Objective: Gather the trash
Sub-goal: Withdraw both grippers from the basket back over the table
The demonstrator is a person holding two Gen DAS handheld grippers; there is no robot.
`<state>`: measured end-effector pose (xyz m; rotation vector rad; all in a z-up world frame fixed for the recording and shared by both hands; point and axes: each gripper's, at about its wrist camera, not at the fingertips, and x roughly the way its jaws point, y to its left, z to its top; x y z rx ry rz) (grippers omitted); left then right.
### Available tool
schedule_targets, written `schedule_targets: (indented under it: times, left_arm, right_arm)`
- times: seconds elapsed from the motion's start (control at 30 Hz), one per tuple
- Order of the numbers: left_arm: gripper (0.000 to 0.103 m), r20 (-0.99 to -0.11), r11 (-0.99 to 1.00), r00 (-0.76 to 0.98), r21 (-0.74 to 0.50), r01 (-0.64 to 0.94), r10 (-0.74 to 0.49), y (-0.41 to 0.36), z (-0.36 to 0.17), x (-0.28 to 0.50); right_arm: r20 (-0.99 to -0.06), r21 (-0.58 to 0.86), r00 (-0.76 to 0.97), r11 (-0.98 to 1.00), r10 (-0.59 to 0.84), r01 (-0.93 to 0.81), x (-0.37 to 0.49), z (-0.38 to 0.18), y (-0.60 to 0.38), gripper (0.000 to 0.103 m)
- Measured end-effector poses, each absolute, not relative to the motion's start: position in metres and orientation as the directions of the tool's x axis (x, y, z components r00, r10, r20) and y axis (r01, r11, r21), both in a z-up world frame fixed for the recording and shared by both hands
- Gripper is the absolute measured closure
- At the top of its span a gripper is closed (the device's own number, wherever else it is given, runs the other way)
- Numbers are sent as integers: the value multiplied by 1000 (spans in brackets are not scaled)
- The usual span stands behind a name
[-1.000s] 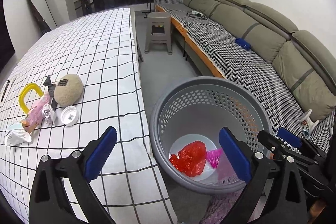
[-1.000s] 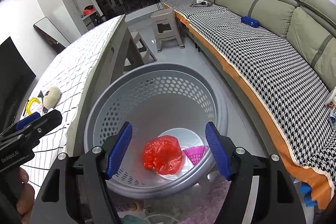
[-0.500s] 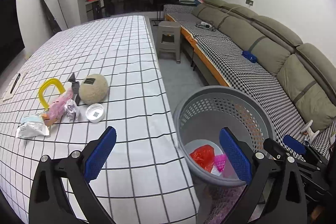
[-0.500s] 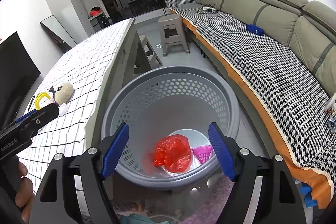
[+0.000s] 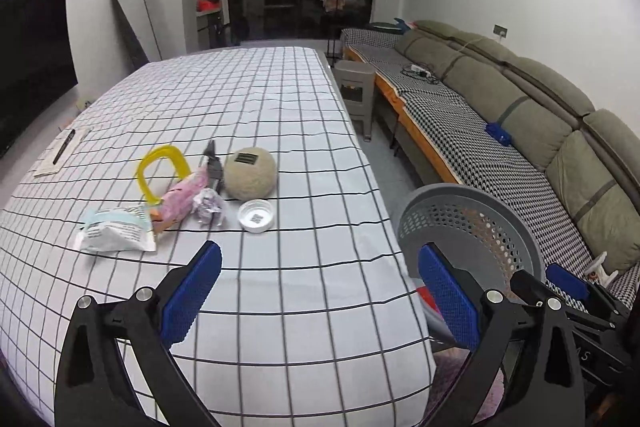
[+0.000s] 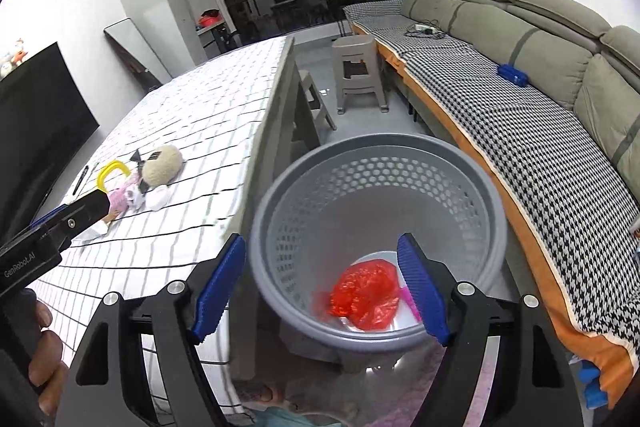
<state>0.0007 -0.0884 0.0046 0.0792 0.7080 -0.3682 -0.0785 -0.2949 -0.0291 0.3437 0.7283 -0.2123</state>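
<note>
Covering the worktop, a checked cloth carries the trash pile: wrapper, crumpled paper, white lid. Beside it, the grey basket holds a red bag. Left claw and right claw both gape, empty.

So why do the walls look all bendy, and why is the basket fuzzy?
Both wrist views use fisheye lenses, so the room curves and the corners go black. In the right wrist view the gray basket rim and the table edge smear with motion blur, while the right claw stays sharp. The left wrist view is crisper; the checked cloth lines bulge outward.
</note>
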Motion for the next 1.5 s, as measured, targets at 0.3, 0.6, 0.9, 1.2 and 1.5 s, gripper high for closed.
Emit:
schedule_targets:
  times: [0.3, 0.6, 0.9, 1.2, 1.5]
  left_arm:
    - [6, -632, 952, 730, -44, 303, -262, -50, 10, -9]
    - [6, -622, 979, 763, -34, 200, -177, -2, 13, -13]
    - [6, -640, 998, 767, -2, 62, -49, 49, 5, 2]
    - [6, -673, 1000, 739, 18, -23, 29, 83, -18, 32]
    - [6, -723, 999, 689, 25, -40, 45, 96, -43, 70]
  right_arm:
    - [-656, 242, 754, 942, -17, 232, -68, -23, -261, 28]
    - [-636, 237, 769, 964, 62, 119, -51, -19, -219, 28]
    - [-654, 228, 742, 974, 148, 7, -23, -22, -177, 28]
    - [-692, 197, 704, 980, 162, -32, 12, -38, -141, 25]
    - [-746, 182, 647, 983, 158, -30, 64, -54, -127, 25]
